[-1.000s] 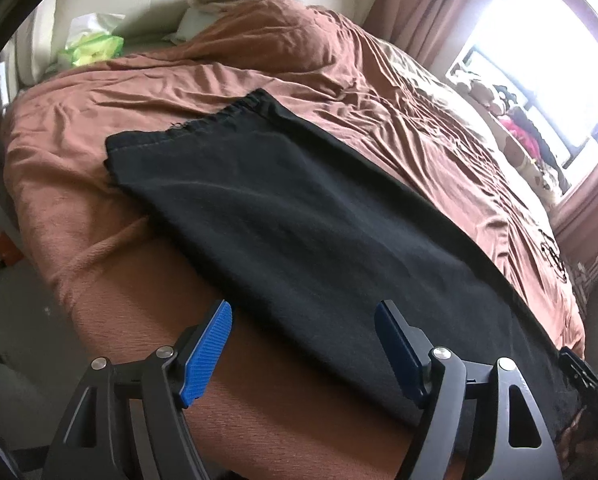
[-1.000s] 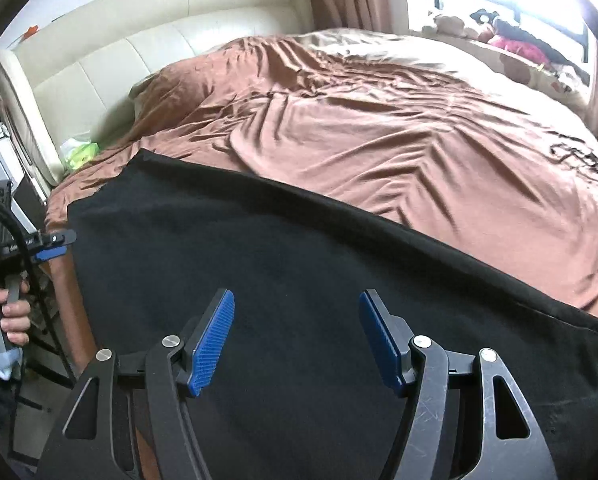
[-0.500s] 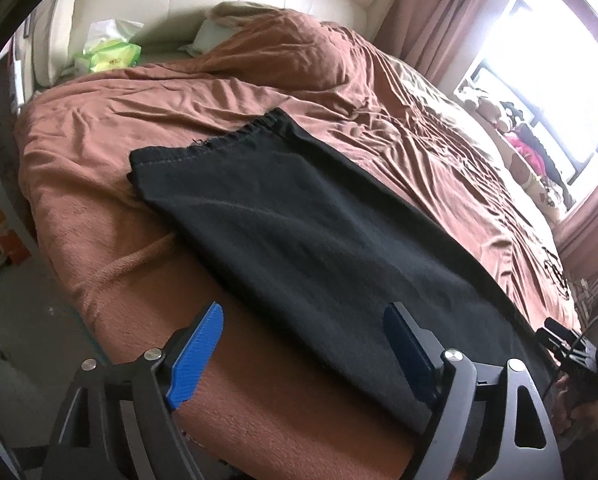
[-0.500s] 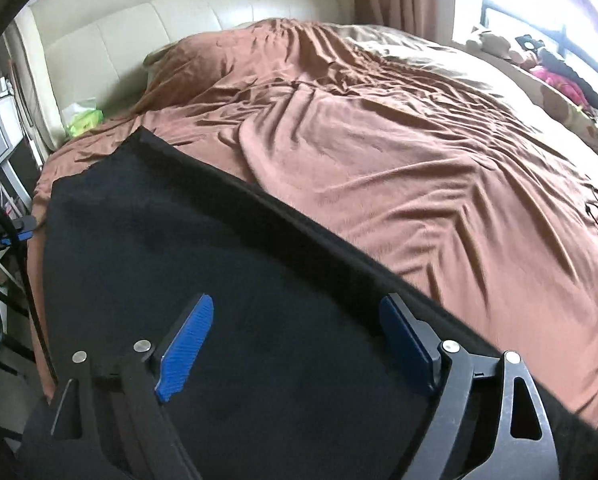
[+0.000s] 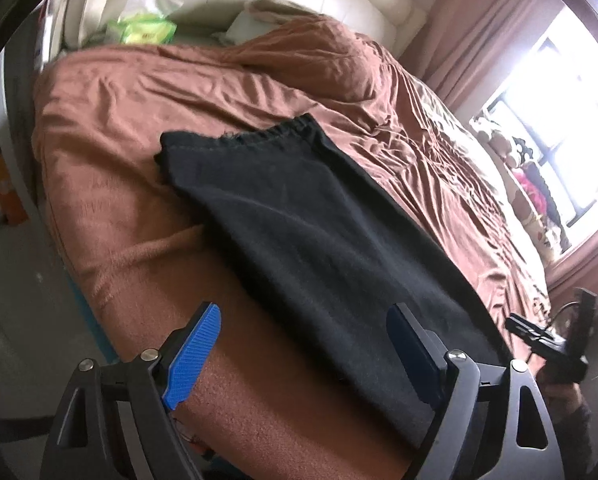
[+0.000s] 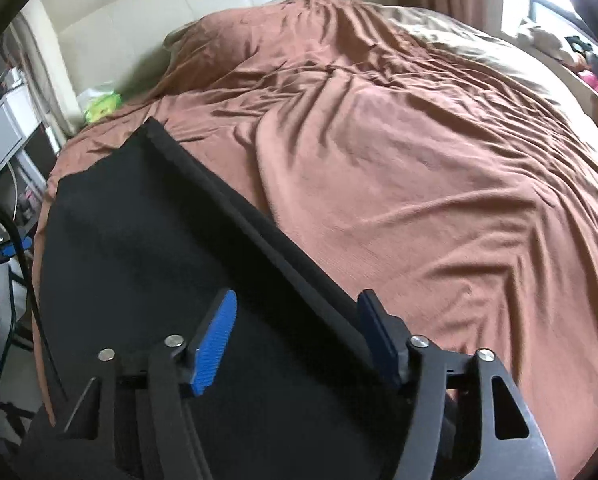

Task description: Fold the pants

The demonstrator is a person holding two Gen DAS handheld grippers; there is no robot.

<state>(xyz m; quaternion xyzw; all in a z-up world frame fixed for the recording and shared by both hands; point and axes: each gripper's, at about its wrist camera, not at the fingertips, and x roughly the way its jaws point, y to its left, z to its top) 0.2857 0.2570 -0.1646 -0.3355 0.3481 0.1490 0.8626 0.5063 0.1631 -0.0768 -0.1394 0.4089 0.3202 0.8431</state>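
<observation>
The black pants [image 5: 311, 240] lie flat along the near side of the bed [image 5: 111, 216], on top of the brown blanket, already doubled lengthwise by the look of it, with the gathered waistband [image 5: 275, 132] at the end towards the cream headboard [image 6: 203, 12]. The cloth looks like a thick, soft knit: light, limp, with no stiffness of its own, so it will sag and drag wherever it is not held. It should grip well against the fuzzy blanket, which could pull the lower layer out of line during a fold. I would judge the best holds to be the corners of one short end, pinching both layers together, or the long folded edge [image 6: 259, 232] running diagonally in the right wrist view.

The left tool [image 5: 303, 356] hovers wide open over the near edge of the pants, nothing between its blue pads. The right tool [image 6: 295, 336] hangs over the long far edge, its jaws closing; the dark edge runs between the pads, though from this angle I cannot be sure the cloth is actually touched, and I would say not yet.

A green packet [image 5: 145, 30], likely tissues, sits by the headboard; its printing is too blurred to read. No label or brand shows on the pants.
</observation>
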